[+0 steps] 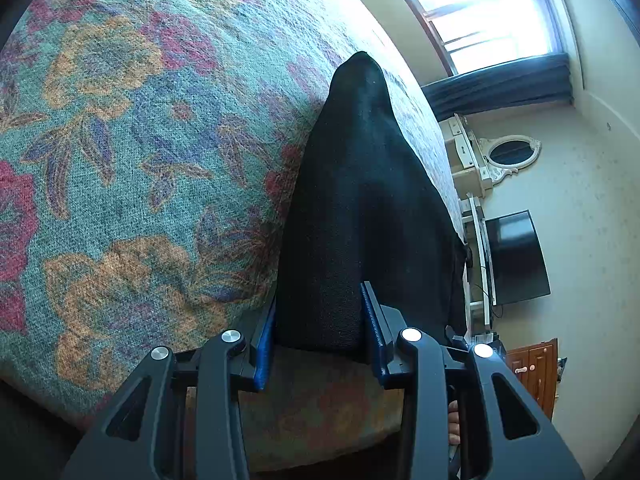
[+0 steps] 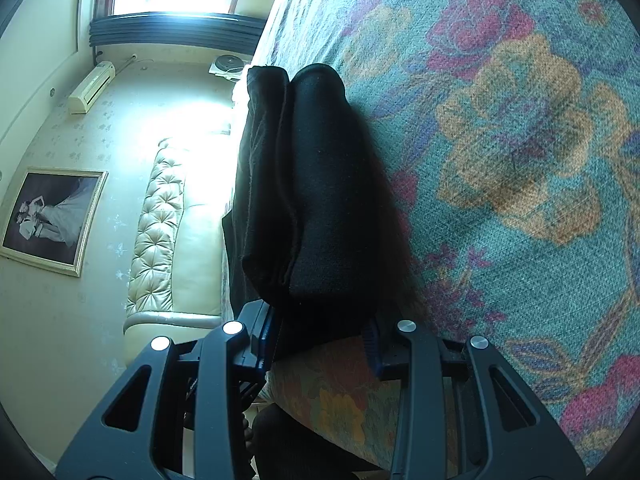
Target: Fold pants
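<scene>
Black pants (image 1: 360, 208) lie folded in a thick stack on a floral bedspread (image 1: 132, 152), near the bed's edge. My left gripper (image 1: 320, 332) has its blue-padded fingers on either side of the stack's near end, closed against the cloth. In the right wrist view the pants (image 2: 316, 184) show several stacked layers. My right gripper (image 2: 316, 336) also straddles the near end of the stack and clamps it between its pads.
The floral bedspread (image 2: 520, 160) covers the whole bed. Past the bed edge are a window (image 1: 480, 12), a mirror (image 1: 512, 152), a dark screen (image 1: 516, 256), a tufted headboard (image 2: 160, 220) and a framed picture (image 2: 52, 216).
</scene>
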`<action>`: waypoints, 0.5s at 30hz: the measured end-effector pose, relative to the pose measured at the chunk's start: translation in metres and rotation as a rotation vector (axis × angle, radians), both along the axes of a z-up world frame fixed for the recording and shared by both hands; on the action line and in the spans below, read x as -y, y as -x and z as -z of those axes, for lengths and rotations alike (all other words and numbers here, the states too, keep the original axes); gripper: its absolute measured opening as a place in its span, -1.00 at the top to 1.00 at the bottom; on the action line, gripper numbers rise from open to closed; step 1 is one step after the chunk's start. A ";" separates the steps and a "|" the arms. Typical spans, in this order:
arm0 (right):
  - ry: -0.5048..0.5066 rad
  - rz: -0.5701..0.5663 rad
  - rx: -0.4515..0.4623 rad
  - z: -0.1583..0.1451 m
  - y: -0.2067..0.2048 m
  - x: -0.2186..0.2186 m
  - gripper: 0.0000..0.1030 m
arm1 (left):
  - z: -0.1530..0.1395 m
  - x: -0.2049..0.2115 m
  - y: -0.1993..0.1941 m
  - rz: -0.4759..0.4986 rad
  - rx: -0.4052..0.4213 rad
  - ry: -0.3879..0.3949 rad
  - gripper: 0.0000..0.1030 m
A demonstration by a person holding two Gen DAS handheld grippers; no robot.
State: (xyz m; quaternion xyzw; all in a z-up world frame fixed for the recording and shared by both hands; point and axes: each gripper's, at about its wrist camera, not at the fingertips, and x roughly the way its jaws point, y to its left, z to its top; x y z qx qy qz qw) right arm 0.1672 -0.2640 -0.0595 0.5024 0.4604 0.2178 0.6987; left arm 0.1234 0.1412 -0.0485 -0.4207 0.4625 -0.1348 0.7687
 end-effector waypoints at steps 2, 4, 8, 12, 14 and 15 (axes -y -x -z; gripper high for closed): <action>-0.002 0.000 -0.001 0.000 0.000 0.000 0.33 | 0.001 -0.001 -0.001 0.001 -0.001 0.001 0.26; -0.001 0.000 -0.001 0.000 0.000 -0.001 0.33 | 0.001 -0.001 -0.001 0.003 0.000 -0.003 0.26; -0.004 0.000 -0.002 0.000 0.001 0.000 0.33 | 0.001 -0.001 -0.001 0.004 -0.001 -0.003 0.26; -0.006 -0.001 -0.003 0.000 0.002 0.000 0.33 | 0.001 -0.002 -0.001 0.007 0.000 -0.006 0.26; -0.008 0.000 -0.004 0.001 0.001 0.001 0.33 | 0.003 -0.003 -0.002 0.008 -0.001 -0.005 0.26; -0.008 -0.001 -0.005 0.001 0.000 0.001 0.33 | 0.003 -0.004 -0.002 0.009 -0.001 -0.005 0.26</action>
